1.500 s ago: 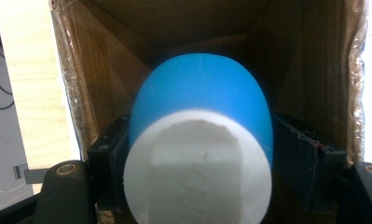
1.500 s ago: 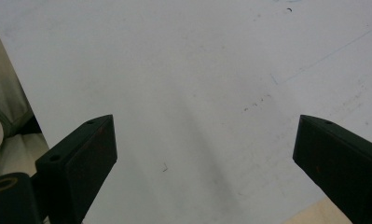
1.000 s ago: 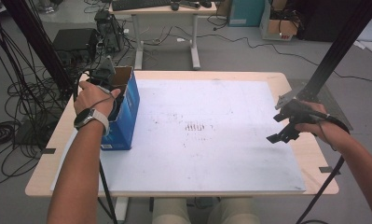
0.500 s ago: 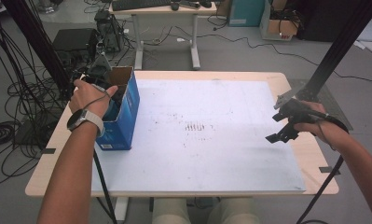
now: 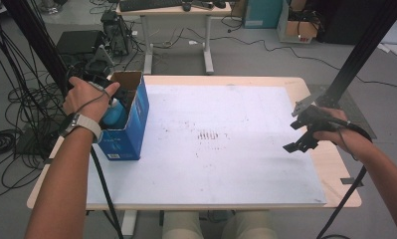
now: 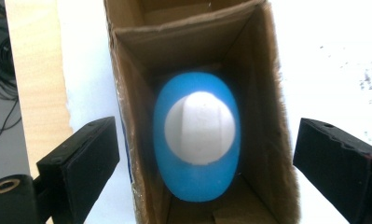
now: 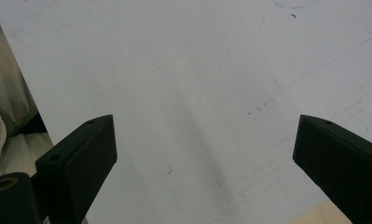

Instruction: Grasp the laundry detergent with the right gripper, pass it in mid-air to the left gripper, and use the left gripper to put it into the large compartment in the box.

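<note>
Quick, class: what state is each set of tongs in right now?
Left tongs: open, holding nothing, above the blue bottle in the cardboard box.
Right tongs: open, holding nothing, over the white board.

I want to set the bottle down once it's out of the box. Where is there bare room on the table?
The white sheet is bare from the blue box across to the right hand-held gripper. It is crowded only at the left edge, around the box holding the blue bottle.

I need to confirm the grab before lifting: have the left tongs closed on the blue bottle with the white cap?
No: the left tongs stand wide open outside the cardboard box walls, clear of the blue bottle with the white cap.
</note>
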`<control>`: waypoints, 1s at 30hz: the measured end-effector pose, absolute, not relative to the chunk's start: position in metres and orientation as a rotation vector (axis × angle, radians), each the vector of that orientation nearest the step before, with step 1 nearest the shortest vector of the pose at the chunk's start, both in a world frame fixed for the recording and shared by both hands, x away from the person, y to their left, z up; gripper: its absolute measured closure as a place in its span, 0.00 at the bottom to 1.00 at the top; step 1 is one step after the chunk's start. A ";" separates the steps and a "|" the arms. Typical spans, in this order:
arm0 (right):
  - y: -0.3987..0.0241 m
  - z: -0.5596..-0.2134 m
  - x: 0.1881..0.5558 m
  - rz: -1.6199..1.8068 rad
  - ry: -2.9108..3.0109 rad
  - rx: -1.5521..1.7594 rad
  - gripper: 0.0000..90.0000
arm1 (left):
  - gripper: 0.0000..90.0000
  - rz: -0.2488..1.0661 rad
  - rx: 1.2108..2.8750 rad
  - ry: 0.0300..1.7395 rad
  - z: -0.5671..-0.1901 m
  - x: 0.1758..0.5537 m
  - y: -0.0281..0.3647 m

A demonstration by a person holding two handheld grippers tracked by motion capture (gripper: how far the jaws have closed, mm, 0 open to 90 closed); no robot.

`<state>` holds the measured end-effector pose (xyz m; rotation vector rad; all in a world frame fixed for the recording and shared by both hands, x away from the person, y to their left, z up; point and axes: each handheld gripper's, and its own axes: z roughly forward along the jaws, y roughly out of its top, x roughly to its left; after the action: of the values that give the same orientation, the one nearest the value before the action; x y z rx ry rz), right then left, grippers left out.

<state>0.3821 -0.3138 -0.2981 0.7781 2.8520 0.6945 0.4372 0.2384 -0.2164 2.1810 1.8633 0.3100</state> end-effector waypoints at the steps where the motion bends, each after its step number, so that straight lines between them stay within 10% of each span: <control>1: -0.314 -0.298 0.382 0.691 2.851 0.777 0.07 | 0.08 0.317 2.194 1.854 -0.213 0.437 0.238; 30: -0.317 -0.286 0.384 0.681 2.839 0.808 0.07 | 0.08 0.468 2.372 1.488 -0.121 0.418 0.189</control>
<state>0.3836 -0.3175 -0.2855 0.8083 2.8387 0.6806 0.4178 0.1895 -0.1208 2.3717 1.4876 0.4682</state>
